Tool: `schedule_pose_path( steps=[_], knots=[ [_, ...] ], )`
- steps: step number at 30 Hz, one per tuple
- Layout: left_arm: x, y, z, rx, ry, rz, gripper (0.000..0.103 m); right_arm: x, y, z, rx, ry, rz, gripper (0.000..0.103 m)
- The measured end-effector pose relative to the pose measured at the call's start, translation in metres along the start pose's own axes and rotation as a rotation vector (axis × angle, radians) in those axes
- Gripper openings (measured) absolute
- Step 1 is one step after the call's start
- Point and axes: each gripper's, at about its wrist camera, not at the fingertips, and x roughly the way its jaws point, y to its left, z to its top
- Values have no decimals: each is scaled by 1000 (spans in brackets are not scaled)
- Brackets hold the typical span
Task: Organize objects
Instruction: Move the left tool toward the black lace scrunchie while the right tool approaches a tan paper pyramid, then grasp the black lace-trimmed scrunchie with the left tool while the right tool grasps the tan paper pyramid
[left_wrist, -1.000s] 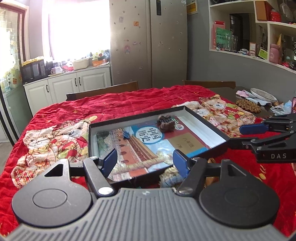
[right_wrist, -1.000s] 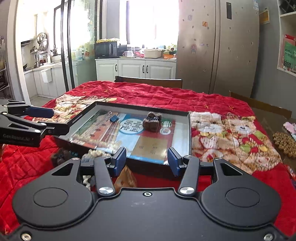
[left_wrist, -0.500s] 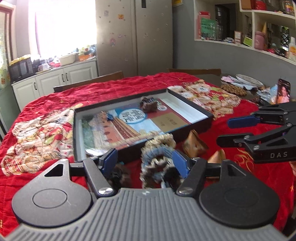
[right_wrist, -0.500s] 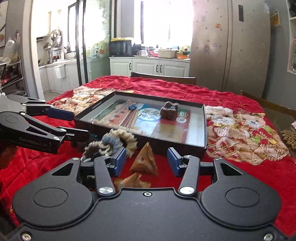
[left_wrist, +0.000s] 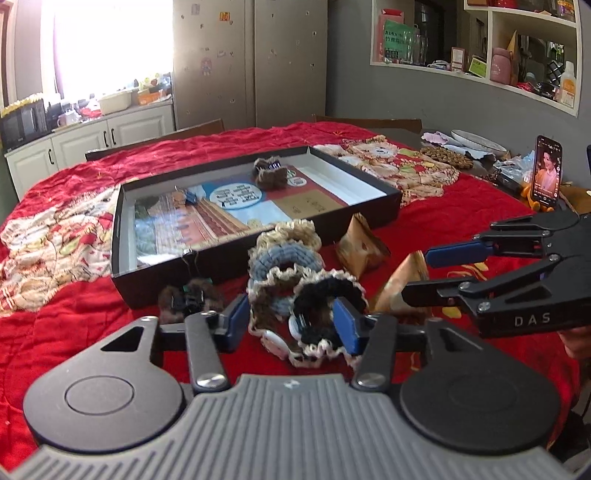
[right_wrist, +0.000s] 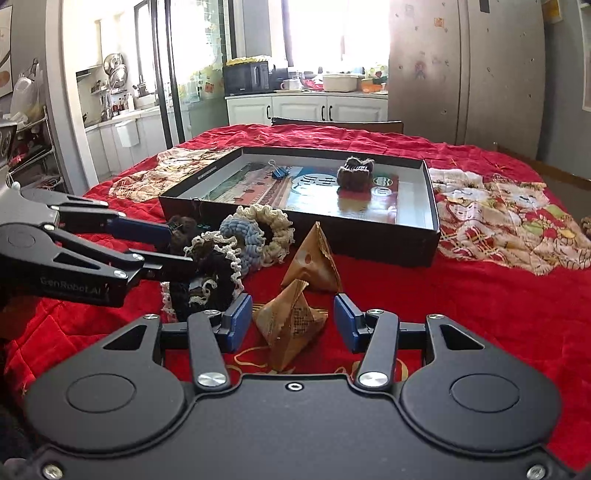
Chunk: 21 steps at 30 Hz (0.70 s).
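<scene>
A shallow black box (left_wrist: 384, 186) (right_wrist: 430, 192) lies on the red cloth, holding a printed sheet, a brown fuzzy clip (left_wrist: 271, 177) (right_wrist: 354, 173) and a blue binder clip (right_wrist: 279, 172). In front of it lie crocheted scrunchies: a black one with cream trim (left_wrist: 325, 306) (right_wrist: 214, 273) and a blue and cream one (left_wrist: 284, 254) (right_wrist: 255, 232). My left gripper (left_wrist: 291, 319) is open around the black scrunchie. Two brown pyramid packets (right_wrist: 291, 321) (right_wrist: 314, 264) lie to the right. My right gripper (right_wrist: 293, 321) is open around the nearer packet.
A second brown fuzzy clip (left_wrist: 188, 295) lies left of the scrunchies. A phone (left_wrist: 546, 171) stands at the table's right edge, near a plate (left_wrist: 476, 140) and a beaded mat (left_wrist: 447, 157). Chairs stand behind the table.
Both grippers have pulled back from the box and come down low. The scrunchies now sit between my left fingers and the nearer packet between my right fingers.
</scene>
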Motion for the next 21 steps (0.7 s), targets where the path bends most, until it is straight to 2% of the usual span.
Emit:
schedule_pose_path(
  steps=[4,8,21],
  knots=[
    [4,-1,-4,-10,12,-21,41,4,3,-5,-14,9,-8,48],
    [6,-6,-5,9,9,-19,38,9,8,-7,-38,6,-20,48],
    [20,-3,-10,-21,35,-30,33,19,6,-11,-38,12,-23,48]
  ],
)
